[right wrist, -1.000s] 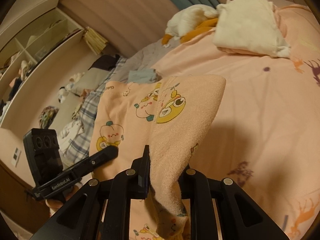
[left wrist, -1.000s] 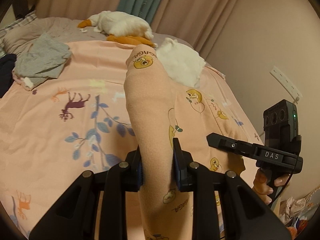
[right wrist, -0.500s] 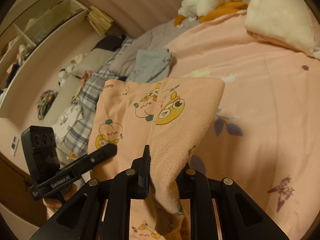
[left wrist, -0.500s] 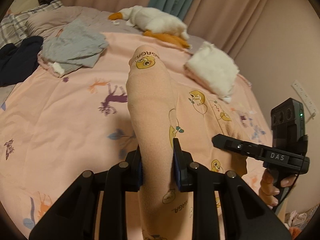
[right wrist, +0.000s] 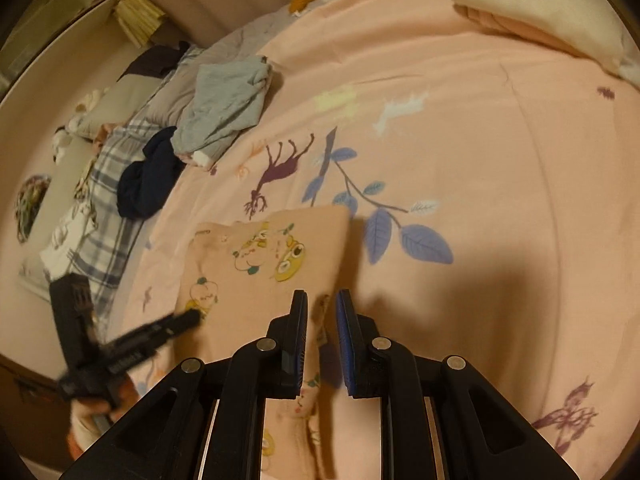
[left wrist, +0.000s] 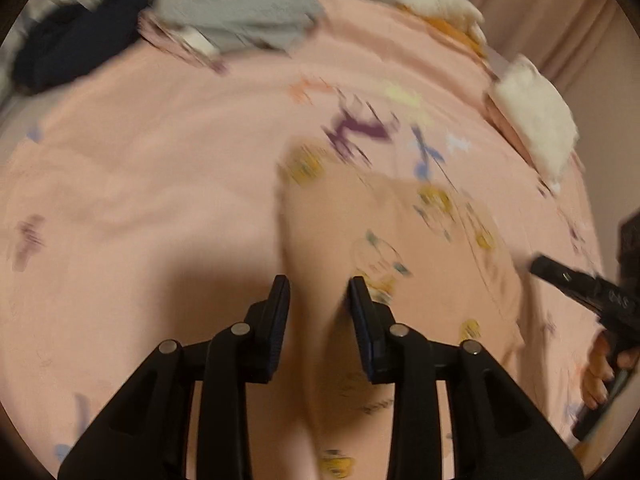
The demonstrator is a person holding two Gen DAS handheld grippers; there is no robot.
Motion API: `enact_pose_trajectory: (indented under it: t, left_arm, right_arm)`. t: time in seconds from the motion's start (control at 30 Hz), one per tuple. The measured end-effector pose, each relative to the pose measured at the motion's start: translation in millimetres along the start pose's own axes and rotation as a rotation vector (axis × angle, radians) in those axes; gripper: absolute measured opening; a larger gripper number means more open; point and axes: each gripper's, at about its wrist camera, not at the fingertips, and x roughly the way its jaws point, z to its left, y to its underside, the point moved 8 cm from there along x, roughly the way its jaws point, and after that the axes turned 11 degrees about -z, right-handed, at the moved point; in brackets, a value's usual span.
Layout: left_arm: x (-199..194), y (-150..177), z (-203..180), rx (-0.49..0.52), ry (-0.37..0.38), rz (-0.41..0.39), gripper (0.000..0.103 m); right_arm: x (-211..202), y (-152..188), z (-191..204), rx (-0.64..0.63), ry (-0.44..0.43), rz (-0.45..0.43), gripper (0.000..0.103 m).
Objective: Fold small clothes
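Left tool [left wrist: 319, 290] jaws just easing apart around the peach cartoon-print garment [left wrist: 360, 248], right tool [right wrist: 321, 306] narrow, pinching its near right edge, garment low over the pink bed sheet [right wrist: 500, 152]; grey clothes [right wrist: 224, 108] far left.

bed [right wrist: 500, 152]: pink sheet | laid on it: pink garment [right wrist: 264, 264], grey clothes [right wrist: 224, 108], dark cloth [right wrist: 150, 180], white pile [right wrist: 532, 0]

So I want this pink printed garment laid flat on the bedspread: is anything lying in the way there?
Nothing visible. The pink garment has only bare bedspread around it; the grey clothes and the navy item lie further off, apart from it.
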Motion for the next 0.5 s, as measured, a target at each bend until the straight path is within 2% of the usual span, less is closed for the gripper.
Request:
enact_pose_trajectory:
  t: [0.03,0.07,0.1,0.17,0.3,0.4,0.5]
  left_arm:
    - [-8.7,-6.5,3.0,0.015,-0.042,-0.035,0.026]
    - [-18.1,-12.5,5.2,0.027,-0.077,-0.07,0.026]
    - [-28.8,-17.3,2.6,0.041,-0.076,-0.102,0.026]
    - [-43.0,-18.4,-16.5,0.093,-0.009,-0.125,0.026]
    - [-54.5,-3.3,-56.2,0.203,0.033,-0.148,0.024]
    - [-45.9,23.3,-68.4,0.236,0.051,-0.098,0.024]
    - [-25.1,54.7,-51.3,0.229,-0.027,-0.014,0.024]
  right_arm:
    - [-4.7,-1.2,0.6,-0.01,0.009,-0.01,0.018]
    - [-9.0,-2.9,2.6,-0.022,0.016,-0.02,0.018]
    - [-14.1,-4.9,6.8,-0.04,0.018,-0.029,0.018]
    - [-17.0,-9.1,18.3,-0.076,0.016,-0.045,0.018]
    - [-13.7,-4.3,46.9,-0.132,0.0,-0.051,0.014]
    - [-1.2,11.0,62.9,-0.192,0.006,-0.029,0.014]
    - [15.5,34.7,62.2,-0.251,0.063,0.029,0.014]
